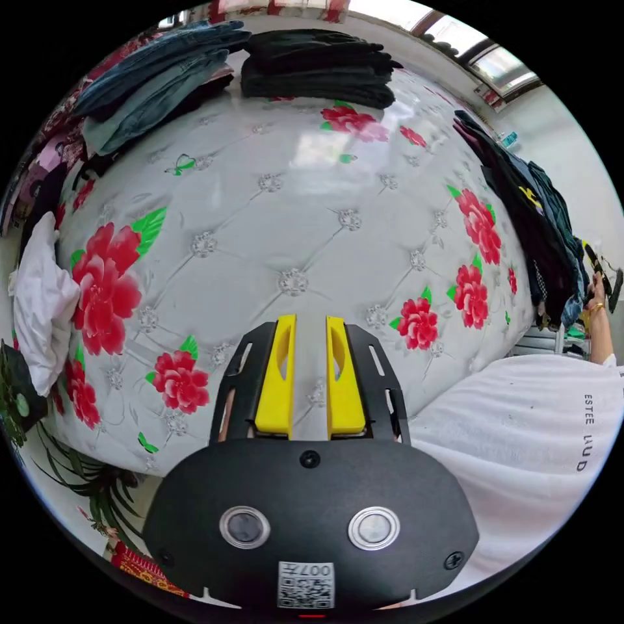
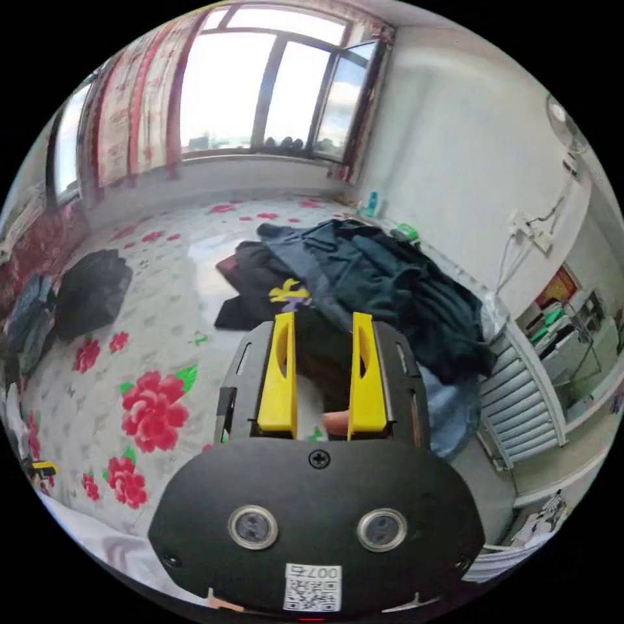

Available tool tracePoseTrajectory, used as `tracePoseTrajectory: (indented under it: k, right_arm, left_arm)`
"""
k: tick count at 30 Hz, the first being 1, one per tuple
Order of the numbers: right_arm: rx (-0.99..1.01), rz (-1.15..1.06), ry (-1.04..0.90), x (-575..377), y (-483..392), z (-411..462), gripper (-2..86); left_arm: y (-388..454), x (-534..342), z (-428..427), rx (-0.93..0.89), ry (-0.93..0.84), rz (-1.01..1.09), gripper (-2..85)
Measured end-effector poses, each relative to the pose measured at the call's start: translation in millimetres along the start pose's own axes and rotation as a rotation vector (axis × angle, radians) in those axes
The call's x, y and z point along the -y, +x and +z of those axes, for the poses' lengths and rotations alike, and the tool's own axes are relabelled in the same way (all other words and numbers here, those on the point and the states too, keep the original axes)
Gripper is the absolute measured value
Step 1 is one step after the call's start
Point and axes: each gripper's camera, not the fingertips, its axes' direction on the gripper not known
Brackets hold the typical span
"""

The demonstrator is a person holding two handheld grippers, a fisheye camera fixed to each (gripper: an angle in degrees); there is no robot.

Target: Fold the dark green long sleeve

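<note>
While both tongs are open and empty, the dark green long sleeve (image 2: 396, 286) lies in the clothes pile (image 2: 338, 286) on the bed (image 2: 162, 292), just above right tongs (image 2: 323, 367) at frame centre. Right is nearer; left tongs (image 1: 310, 374) face bare bed.

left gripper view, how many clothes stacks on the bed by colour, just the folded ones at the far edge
denim stack: 1
black stack: 1
total: 2
</note>
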Motion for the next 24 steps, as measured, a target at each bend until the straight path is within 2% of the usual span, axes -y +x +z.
tracePoseTrajectory:
  k: [3, 8, 11, 13, 16, 17, 20, 24]
  right_arm:
    - [-0.092, 0.08, 0.007, 15.0, 51.6, -4.9, 10.1]
    - [0.045, 0.16, -0.258, 14.0, 66.1, 58.9, 7.7]
    - [-0.03, 0.229, -0.279, 6.3, 61.2, 66.2, 2.4]
    - [0.052, 0.227, -0.272, 4.9, 59.4, 60.4, 1.0]
    - [0.392, 0.103, -0.128, -1.5, 34.7, 31.9, 0.2]
    - [0.442, 0.047, -0.135, -5.4, 14.4, 24.3, 0.0]
    - [0.393, -0.145, -0.158, -28.1, -46.4, 7.2, -0.1]
    - [0.429, -0.287, -0.158, -70.9, -108.1, -15.7, -0.2]
  left_arm:
    - [12.9, 3.2, -9.6, 0.0, 0.034, 0.049, 7.5]
    - [28.6, -4.7, -24.7, -0.039, 0.063, 0.109, 7.1]
    - [28.3, -25.5, -37.8, -0.032, 0.078, 0.129, 6.6]
    - [21.6, -42.3, -44.7, -0.017, 0.089, 0.123, 6.4]
    - [1.2, -71.3, -51.2, -0.007, 0.103, 0.082, 5.9]
    - [-8.7, -81.5, -51.9, -0.024, 0.104, 0.058, 5.7]
    - [-29.9, -99.7, -52.1, -0.077, 0.09, 0.013, 5.6]
    - [-41.3, -112.3, -61.1, -0.122, 0.121, 0.023, 5.8]
